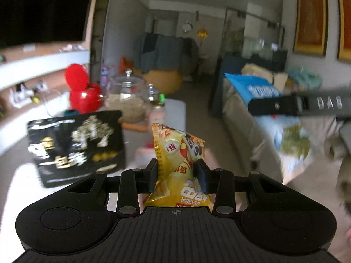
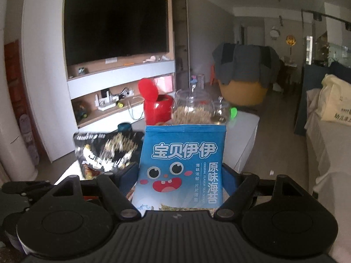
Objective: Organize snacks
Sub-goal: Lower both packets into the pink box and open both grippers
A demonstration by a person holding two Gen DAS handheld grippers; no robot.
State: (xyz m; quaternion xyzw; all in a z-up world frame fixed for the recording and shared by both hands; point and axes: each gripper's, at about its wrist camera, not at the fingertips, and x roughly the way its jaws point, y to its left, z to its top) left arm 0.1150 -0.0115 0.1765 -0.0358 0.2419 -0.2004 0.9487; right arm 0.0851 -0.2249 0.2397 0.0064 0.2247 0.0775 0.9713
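Above a white table (image 2: 245, 131), the level left gripper (image 1: 178, 173) pinches a crinkly yellow foil snack packet (image 1: 175, 153), the right gripper (image 2: 179, 175) a smooth blue seaweed pouch (image 2: 182, 160).

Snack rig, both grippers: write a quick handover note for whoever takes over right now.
Left gripper: shut on the yellow snack packet, held in the air.
Right gripper: shut on the blue seaweed pack, also lifted.
Black snack bag stands on the white table, near the glass jar and red bin.
Done: two snacks picked up.
Left: place both; the black bag is not yet handled. The destination isn't visible.
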